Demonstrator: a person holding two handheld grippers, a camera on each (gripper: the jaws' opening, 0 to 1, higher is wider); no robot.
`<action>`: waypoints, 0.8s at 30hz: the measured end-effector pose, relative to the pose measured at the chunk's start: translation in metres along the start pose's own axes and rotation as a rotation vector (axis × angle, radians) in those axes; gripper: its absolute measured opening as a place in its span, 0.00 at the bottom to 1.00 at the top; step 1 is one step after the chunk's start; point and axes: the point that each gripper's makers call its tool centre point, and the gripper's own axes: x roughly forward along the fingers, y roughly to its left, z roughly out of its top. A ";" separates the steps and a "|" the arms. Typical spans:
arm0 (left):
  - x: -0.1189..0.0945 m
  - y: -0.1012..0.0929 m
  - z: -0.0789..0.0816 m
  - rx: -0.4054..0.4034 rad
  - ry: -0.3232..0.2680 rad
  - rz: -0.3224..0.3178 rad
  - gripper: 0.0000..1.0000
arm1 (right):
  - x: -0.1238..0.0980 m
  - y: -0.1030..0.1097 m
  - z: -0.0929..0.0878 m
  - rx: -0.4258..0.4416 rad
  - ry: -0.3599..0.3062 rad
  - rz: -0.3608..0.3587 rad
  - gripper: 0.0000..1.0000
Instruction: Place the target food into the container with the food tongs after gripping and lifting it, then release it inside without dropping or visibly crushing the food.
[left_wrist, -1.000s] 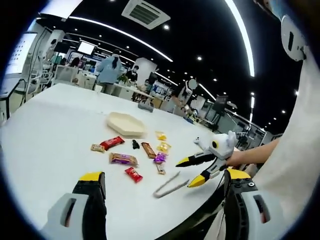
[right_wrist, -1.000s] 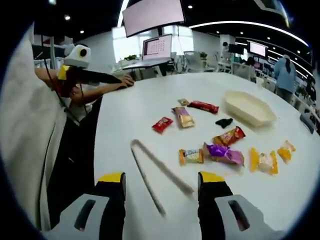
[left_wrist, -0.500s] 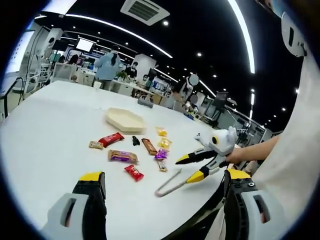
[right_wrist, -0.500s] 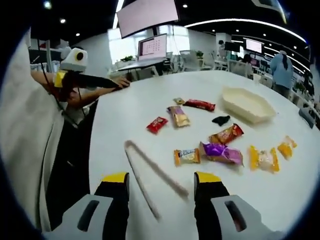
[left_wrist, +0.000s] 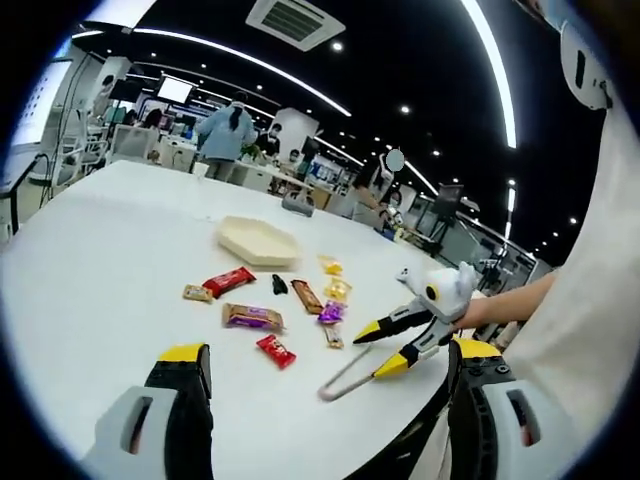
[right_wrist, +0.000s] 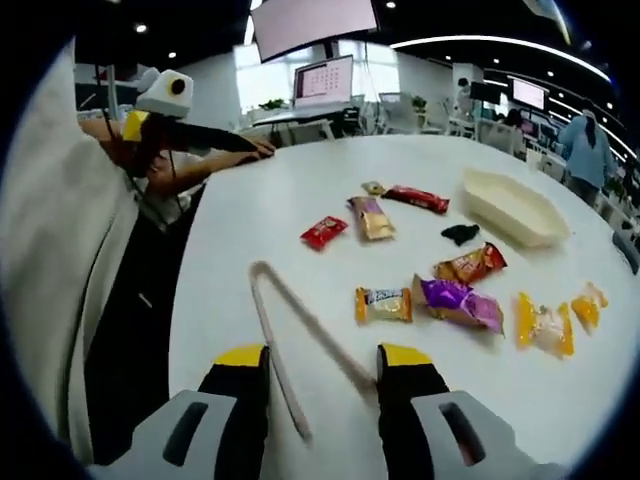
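Metal food tongs (right_wrist: 283, 318) lie on the white table (right_wrist: 250, 190), their bend pointing away from me. My right gripper (right_wrist: 322, 355) is open, its jaws standing on either side of the tongs' two free ends. In the left gripper view the right gripper (left_wrist: 378, 348) hovers just over the tongs (left_wrist: 343, 374). Several wrapped snacks lie scattered: a red packet (right_wrist: 324, 232), an orange one (right_wrist: 384, 304), a purple one (right_wrist: 458, 304). The cream hexagonal container (right_wrist: 515, 208) sits beyond them. My left gripper (left_wrist: 328, 350) is open, held above the table with nothing between its jaws.
A person's forearm and hand (right_wrist: 205, 160) rest on the table edge at the left, holding the left gripper (right_wrist: 160, 105). A small black item (right_wrist: 460, 234) lies near the container. Desks, monitors and people stand in the background. The table edge runs close on the left.
My right gripper has come down closer to the tongs, and its jaws have narrowed a little around the tongs' ends. The left gripper stays about where it was.
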 end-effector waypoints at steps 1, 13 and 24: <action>0.001 0.001 -0.001 -0.003 0.004 -0.001 0.99 | 0.000 0.001 0.000 -0.026 0.001 -0.001 0.42; 0.015 -0.001 0.016 -0.020 -0.024 -0.043 0.99 | 0.000 -0.003 -0.004 -0.061 -0.007 -0.002 0.42; 0.025 -0.016 0.015 -0.039 -0.009 -0.087 0.99 | 0.000 -0.003 -0.003 -0.065 -0.012 -0.018 0.36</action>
